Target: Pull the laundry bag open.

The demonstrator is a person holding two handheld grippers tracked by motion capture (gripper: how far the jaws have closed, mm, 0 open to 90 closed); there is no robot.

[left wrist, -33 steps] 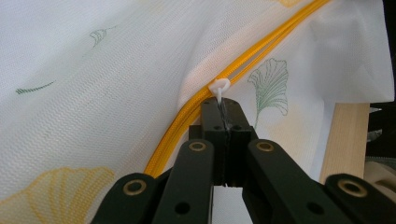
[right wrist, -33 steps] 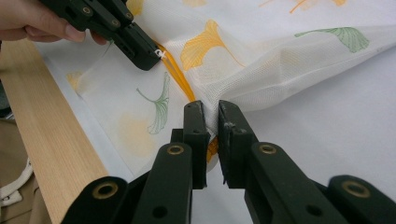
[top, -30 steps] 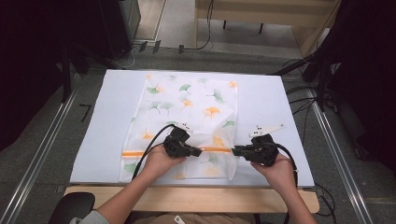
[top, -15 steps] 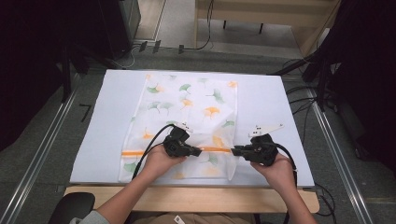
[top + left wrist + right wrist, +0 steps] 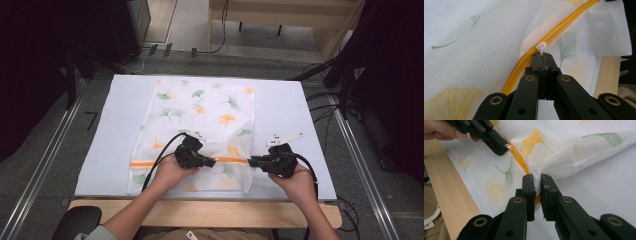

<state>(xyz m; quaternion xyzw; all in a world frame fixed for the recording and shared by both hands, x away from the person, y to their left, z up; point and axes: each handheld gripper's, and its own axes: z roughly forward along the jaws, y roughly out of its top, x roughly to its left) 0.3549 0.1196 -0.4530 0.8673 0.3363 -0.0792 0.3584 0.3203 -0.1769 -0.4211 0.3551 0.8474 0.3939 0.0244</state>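
Observation:
A white mesh bag printed with green and orange ginkgo leaves lies flat on the white table. An orange zipper runs across its near end. My left gripper is shut on the small white zipper pull, its tips pressed together right below the zipper. My right gripper pinches the bag's right edge at the zipper's end; bunched mesh sits between its tips. The left gripper shows farther along the zipper.
A wooden strip borders the table's near edge, close behind both hands. Metal rails run along the floor on each side. Cables lie to the right of the table. Dark equipment stands at the back left.

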